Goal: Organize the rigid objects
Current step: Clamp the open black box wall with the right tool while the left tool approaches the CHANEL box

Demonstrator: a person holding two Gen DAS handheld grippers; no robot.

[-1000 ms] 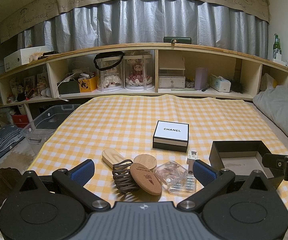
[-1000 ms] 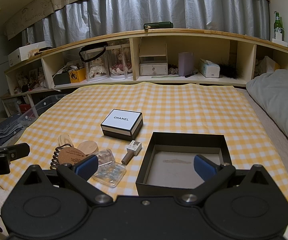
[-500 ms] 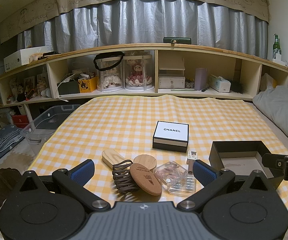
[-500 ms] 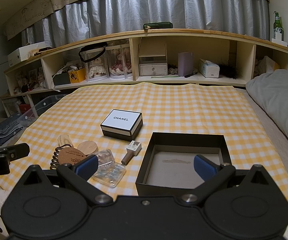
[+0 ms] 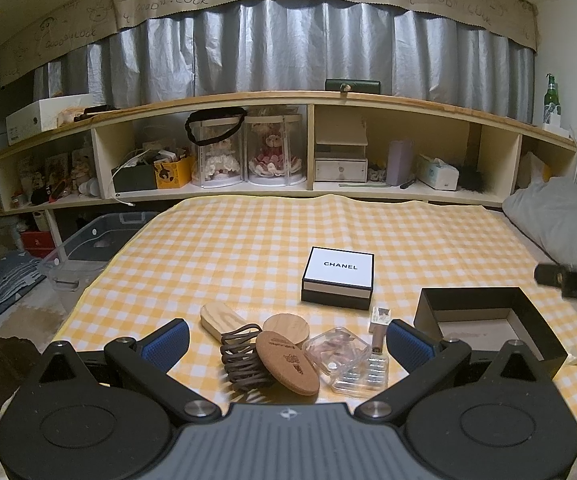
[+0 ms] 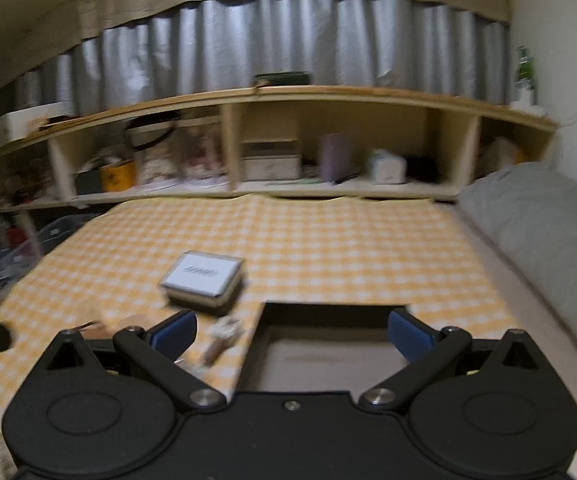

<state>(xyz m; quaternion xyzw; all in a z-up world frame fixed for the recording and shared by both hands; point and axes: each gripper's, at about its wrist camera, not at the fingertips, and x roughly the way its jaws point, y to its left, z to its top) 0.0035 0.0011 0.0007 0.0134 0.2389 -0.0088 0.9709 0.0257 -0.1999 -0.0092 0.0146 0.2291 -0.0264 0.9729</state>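
A yellow checked cloth (image 5: pixel 248 248) covers the bed, with a long wooden shelf (image 5: pixel 288 100) of boxes and doll cases along the far side and a grey pillow (image 5: pixel 560 216) at the far right.

Near the left gripper (image 5: pixel 288 340) lies a small heap of things. A wooden comb (image 5: pixel 218 317) points far-left, its long axis running diagonally. A coiled brown hair tie (image 5: pixel 244 356) rests against a cork disc (image 5: pixel 287 362), and a round wooden lid (image 5: pixel 286 326) sits just behind them. To the right are a clear plastic case (image 5: pixel 338 350) and a flat clear packet (image 5: pixel 364 376), touching each other. A small bottle (image 5: pixel 378 322) lies beside them, its long axis running near to far.

Farther off sits a closed white-topped Chanel box (image 5: pixel 338 278). An open black box (image 5: pixel 488 328) stands at the right, well apart from the heap.

The left gripper's jaws are spread wide, holding nothing, with the heap between them in view. The right gripper (image 6: pixel 290 328) is likewise spread wide and holds nothing; its view is blurred, and it sits just near of the open black box (image 6: pixel 328 320).
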